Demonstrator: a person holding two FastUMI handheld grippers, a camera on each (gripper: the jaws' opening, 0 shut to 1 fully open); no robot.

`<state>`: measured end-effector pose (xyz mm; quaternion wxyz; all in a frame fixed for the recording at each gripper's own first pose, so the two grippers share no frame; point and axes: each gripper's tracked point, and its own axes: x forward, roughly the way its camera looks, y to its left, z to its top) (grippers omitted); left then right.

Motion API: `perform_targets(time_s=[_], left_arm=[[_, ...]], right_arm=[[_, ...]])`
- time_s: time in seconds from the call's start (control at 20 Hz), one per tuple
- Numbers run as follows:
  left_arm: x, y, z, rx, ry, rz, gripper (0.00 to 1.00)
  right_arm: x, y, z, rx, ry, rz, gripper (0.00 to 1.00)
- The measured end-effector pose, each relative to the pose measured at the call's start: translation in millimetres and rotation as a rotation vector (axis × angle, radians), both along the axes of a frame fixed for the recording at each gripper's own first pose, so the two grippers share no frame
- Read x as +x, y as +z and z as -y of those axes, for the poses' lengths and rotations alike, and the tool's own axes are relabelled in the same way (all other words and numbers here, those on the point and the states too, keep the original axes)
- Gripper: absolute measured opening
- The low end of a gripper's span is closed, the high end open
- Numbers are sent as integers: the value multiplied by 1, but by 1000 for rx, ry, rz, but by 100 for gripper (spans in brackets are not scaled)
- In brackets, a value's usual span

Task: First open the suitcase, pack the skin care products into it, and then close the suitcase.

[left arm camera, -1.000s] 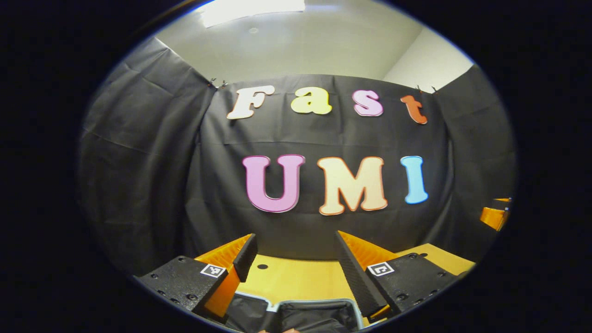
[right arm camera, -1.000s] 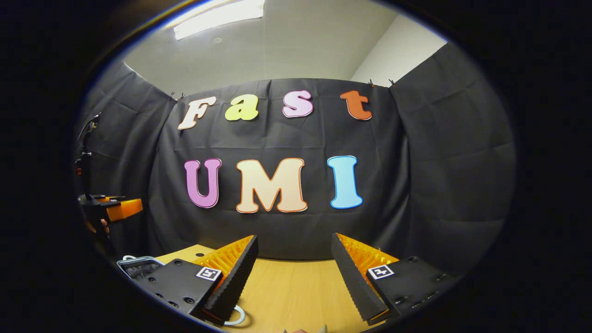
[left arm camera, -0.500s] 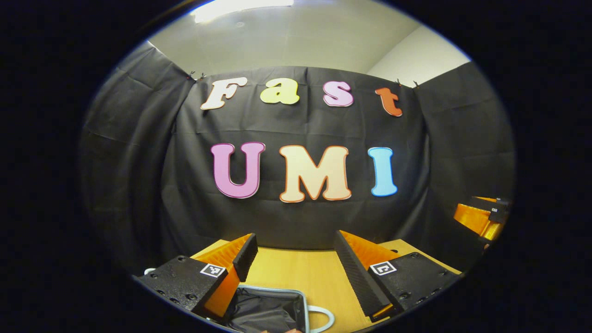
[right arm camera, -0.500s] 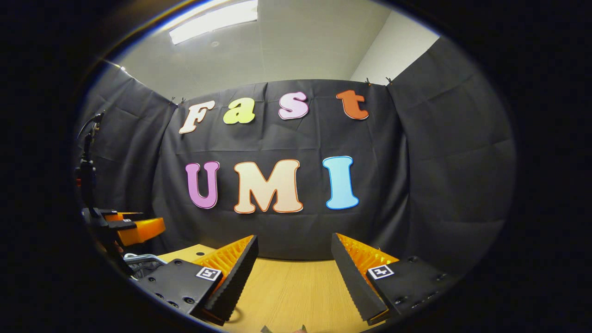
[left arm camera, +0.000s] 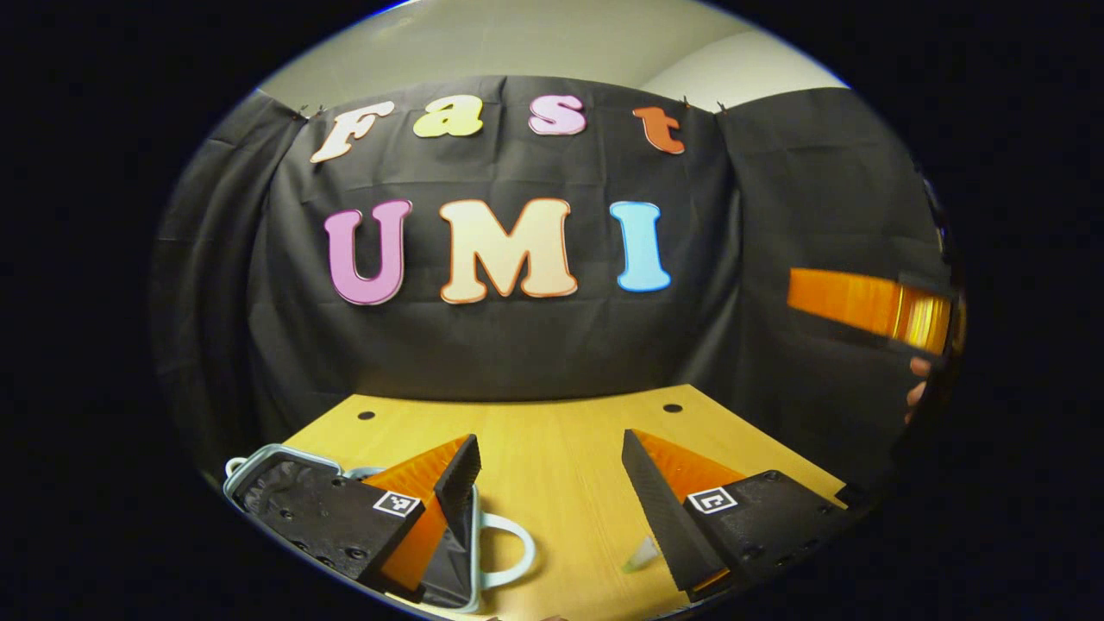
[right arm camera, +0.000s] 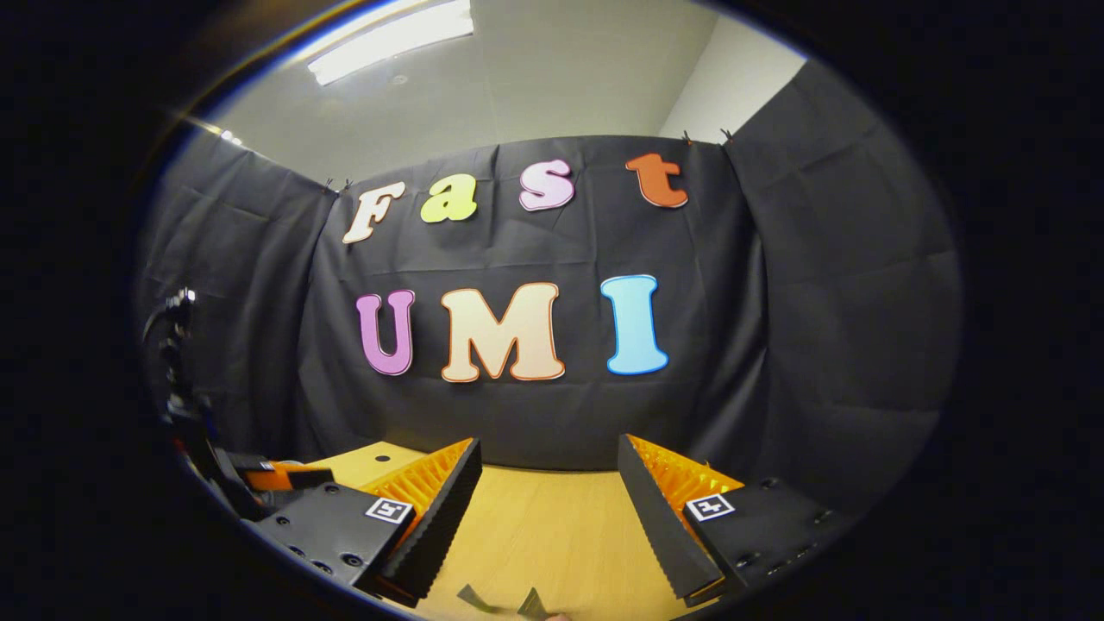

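The suitcase [left arm camera: 246,463] lies open at the lower left of the left gripper view, with a pale rim, dark lining and a pale handle [left arm camera: 514,552]. My left gripper [left arm camera: 549,442] hangs open over the wooden table [left arm camera: 552,414], its left finger above the suitcase's near corner. A small pale item [left arm camera: 640,556] lies on the table by its right finger; what it is I cannot tell. My right gripper [right arm camera: 548,444] is open above bare table [right arm camera: 543,526], nothing between its fingers. Small dark shapes [right arm camera: 496,599] show at the bottom edge.
The other gripper [left arm camera: 862,302] is blurred at the right edge of the left gripper view, with a hand [left arm camera: 914,379] under it. In the right gripper view the left gripper [right arm camera: 267,476] sits low at the left. Black cloth walls the table's far side.
The left gripper's view has tipped down and swung right: more table shows and the suitcase now sits at the lower left. In the right gripper view the left gripper has sunk lower.
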<state>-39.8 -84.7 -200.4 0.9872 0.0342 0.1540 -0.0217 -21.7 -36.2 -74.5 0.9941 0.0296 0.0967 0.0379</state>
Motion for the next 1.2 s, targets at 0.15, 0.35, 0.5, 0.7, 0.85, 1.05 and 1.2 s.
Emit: perform_targets(time_s=[0.15, 0.35, 0.5, 0.7, 0.85, 1.05, 1.2], left_arm=[[-10, -44, 22, -7, -30, -92, 99], [-27, -100, 40, -3, -60, -239, 97], [-34, -133, 57, -18, -96, -293, 97], [-39, -176, 69, -44, -106, -363, 91], [-43, -214, 74, -73, -101, -447, 78], [-45, -243, 73, -107, -88, -528, 58], [-46, -248, 64, -86, -76, -536, 31]], right_arm=[[-3, 1, 15, -4, -19, 8, 99], [-7, -9, 27, -19, -37, -8, 98], [-7, -18, 38, -31, -58, -16, 98], [-14, -40, 36, -66, -34, -78, 98], [-19, -44, 37, -84, -23, -90, 98], [-27, -56, 34, -110, -5, -111, 98], [-36, -63, 32, -129, 11, -121, 98]])
